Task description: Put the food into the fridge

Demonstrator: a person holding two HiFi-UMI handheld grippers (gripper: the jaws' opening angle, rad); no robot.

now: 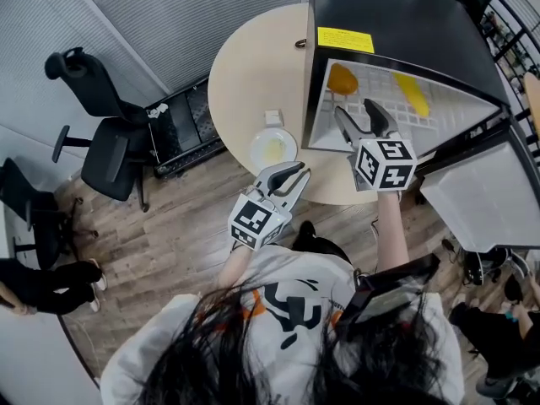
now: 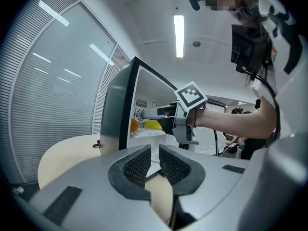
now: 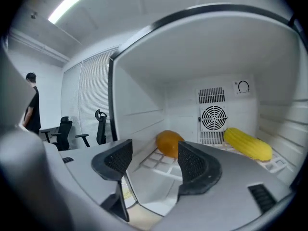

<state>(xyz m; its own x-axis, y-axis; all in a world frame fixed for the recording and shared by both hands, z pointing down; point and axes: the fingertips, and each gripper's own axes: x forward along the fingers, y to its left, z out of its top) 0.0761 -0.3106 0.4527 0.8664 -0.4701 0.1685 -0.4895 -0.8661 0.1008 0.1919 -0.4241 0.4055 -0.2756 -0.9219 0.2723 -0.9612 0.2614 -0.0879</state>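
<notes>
A small black fridge (image 1: 396,24) stands open on the round beige table (image 1: 245,74). On its white rack lie a round orange food (image 1: 342,79) and a yellow corn cob (image 1: 411,94). My right gripper (image 1: 354,108) hovers at the fridge mouth, open and empty. In the right gripper view, the orange food (image 3: 168,142) sits just beyond the right gripper (image 3: 154,160), with the corn cob (image 3: 248,143) to its right. My left gripper (image 1: 291,175) hangs by the table's near edge beside a white plate (image 1: 256,146). In its own view the left gripper (image 2: 155,160) holds nothing and its pads stand a narrow gap apart.
The fridge door (image 1: 477,197) swings open to the right. A small white object (image 1: 272,117) sits behind the plate. Black office chairs (image 1: 110,133) stand left of the table on the wood floor. A fan grille (image 3: 212,117) is on the fridge's back wall.
</notes>
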